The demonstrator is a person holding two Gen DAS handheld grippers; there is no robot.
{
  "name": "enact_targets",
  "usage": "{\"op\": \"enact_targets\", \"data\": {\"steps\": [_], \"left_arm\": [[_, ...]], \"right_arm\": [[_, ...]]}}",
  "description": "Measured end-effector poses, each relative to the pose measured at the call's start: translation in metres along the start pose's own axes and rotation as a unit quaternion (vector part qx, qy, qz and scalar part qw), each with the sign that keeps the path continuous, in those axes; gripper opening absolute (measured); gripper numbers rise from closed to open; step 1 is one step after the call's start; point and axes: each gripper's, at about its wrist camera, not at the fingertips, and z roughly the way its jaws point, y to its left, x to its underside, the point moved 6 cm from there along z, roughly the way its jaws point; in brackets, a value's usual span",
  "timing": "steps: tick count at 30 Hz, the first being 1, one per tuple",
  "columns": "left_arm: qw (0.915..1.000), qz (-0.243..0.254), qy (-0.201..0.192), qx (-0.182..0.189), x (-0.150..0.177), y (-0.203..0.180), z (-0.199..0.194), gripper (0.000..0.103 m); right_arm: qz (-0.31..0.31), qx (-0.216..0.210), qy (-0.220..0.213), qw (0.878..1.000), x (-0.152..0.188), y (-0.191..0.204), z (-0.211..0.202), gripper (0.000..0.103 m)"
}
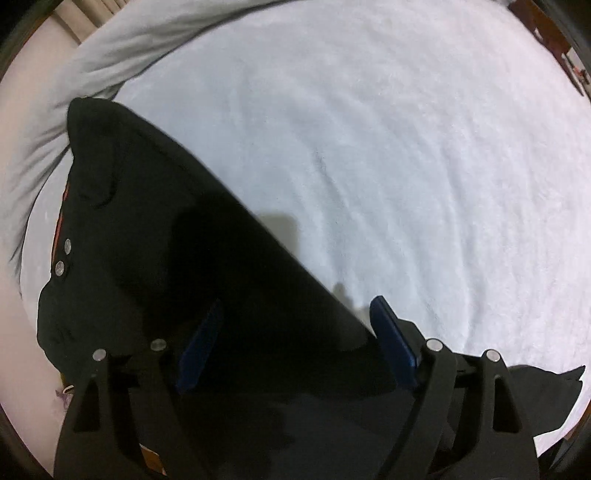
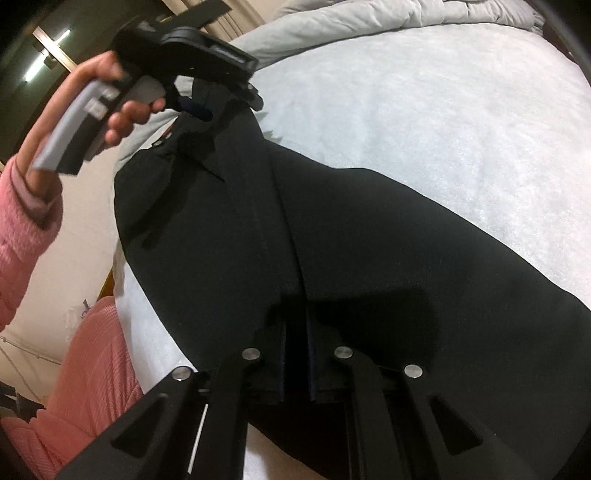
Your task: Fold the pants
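Observation:
Black pants (image 1: 155, 236) lie on the white bed (image 1: 388, 147), waist end with two metal buttons (image 1: 62, 258) toward the left. My left gripper (image 1: 291, 343) is open, its blue pads (image 1: 391, 343) spread apart over the pants' straight right edge, with fabric between them. In the right wrist view the pants (image 2: 369, 240) spread across the bed, and my right gripper (image 2: 295, 354) is shut on a fold of the fabric. The left gripper (image 2: 207, 96) shows there at the pants' far end, held by a hand.
A grey duvet (image 1: 122, 48) is bunched along the far side of the bed (image 2: 461, 110). The person's pink sleeve (image 2: 22, 229) and pink clothing (image 2: 92, 369) are at the left. Wooden furniture (image 1: 546, 33) stands at the top right.

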Motion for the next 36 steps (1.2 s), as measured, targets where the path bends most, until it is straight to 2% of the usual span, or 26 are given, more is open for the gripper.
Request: {"op": "enact_targets", "data": {"steps": [6, 8, 10, 11, 13, 16, 21, 22, 24, 25, 27, 29, 31, 34, 35, 36], "left_arm": [[0.9992, 0.013, 0.037, -0.009, -0.009, -0.015, 0.012, 0.081], [0.9991, -0.003, 0.039, -0.015, -0.010, -0.012, 0.013, 0.071], [0.9991, -0.021, 0.033, -0.016, -0.007, -0.006, 0.009, 0.045], [0.9992, -0.030, 0.026, -0.009, -0.005, -0.003, 0.006, 0.039], [0.9988, -0.046, 0.016, 0.006, 0.001, 0.004, -0.001, 0.017], [0.9966, -0.073, -0.010, 0.036, 0.016, 0.017, -0.017, 0.009], [0.9901, -0.096, -0.092, 0.045, 0.076, 0.035, -0.051, 0.007], [0.9886, -0.097, -0.106, 0.045, 0.077, 0.040, -0.052, 0.007], [0.9825, -0.110, -0.141, 0.050, 0.104, 0.048, -0.062, 0.007], [0.9803, -0.116, -0.151, 0.051, 0.106, 0.061, -0.056, 0.007], [0.9754, -0.128, -0.172, 0.051, 0.133, 0.070, -0.059, 0.007], [0.9735, -0.133, -0.180, 0.047, 0.145, 0.100, -0.040, 0.006], [0.9708, -0.143, -0.187, 0.046, 0.177, 0.100, -0.036, 0.007], [0.9675, -0.168, -0.180, 0.058, 0.190, 0.110, -0.010, 0.009], [0.9667, -0.176, -0.173, 0.065, 0.178, 0.117, -0.011, 0.011], [0.9659, -0.188, -0.160, 0.078, 0.182, 0.119, -0.001, 0.016]], "right_arm": [[0.005, -0.004, -0.004, 1.000, 0.001, -0.001, 0.002, 0.009], [0.010, -0.006, -0.005, 1.000, 0.001, -0.002, 0.002, 0.009], [0.014, -0.009, -0.006, 1.000, 0.002, -0.004, 0.001, 0.009], [0.017, -0.011, -0.007, 1.000, 0.002, -0.005, 0.001, 0.009], [0.022, -0.015, -0.008, 1.000, 0.002, -0.007, 0.000, 0.009], [0.028, -0.018, -0.011, 0.999, 0.003, -0.009, -0.003, 0.009], [0.038, -0.016, -0.014, 0.999, 0.006, -0.013, -0.012, 0.010], [0.038, -0.015, -0.015, 0.999, 0.007, -0.013, -0.014, 0.010], [0.037, -0.015, -0.017, 0.999, 0.010, -0.012, -0.020, 0.010], [0.037, -0.019, -0.020, 0.999, 0.012, -0.010, -0.026, 0.010], [0.033, -0.020, -0.020, 0.999, 0.017, -0.006, -0.032, 0.010], [0.027, -0.015, -0.015, 0.999, 0.021, -0.003, -0.034, 0.010], [0.018, -0.003, -0.005, 1.000, 0.026, 0.000, -0.034, 0.010], [0.012, 0.010, 0.012, 1.000, 0.033, 0.003, -0.028, 0.010], [0.015, 0.012, 0.016, 1.000, 0.034, 0.002, -0.025, 0.011], [0.017, 0.013, 0.020, 1.000, 0.035, 0.002, -0.023, 0.011]]}}
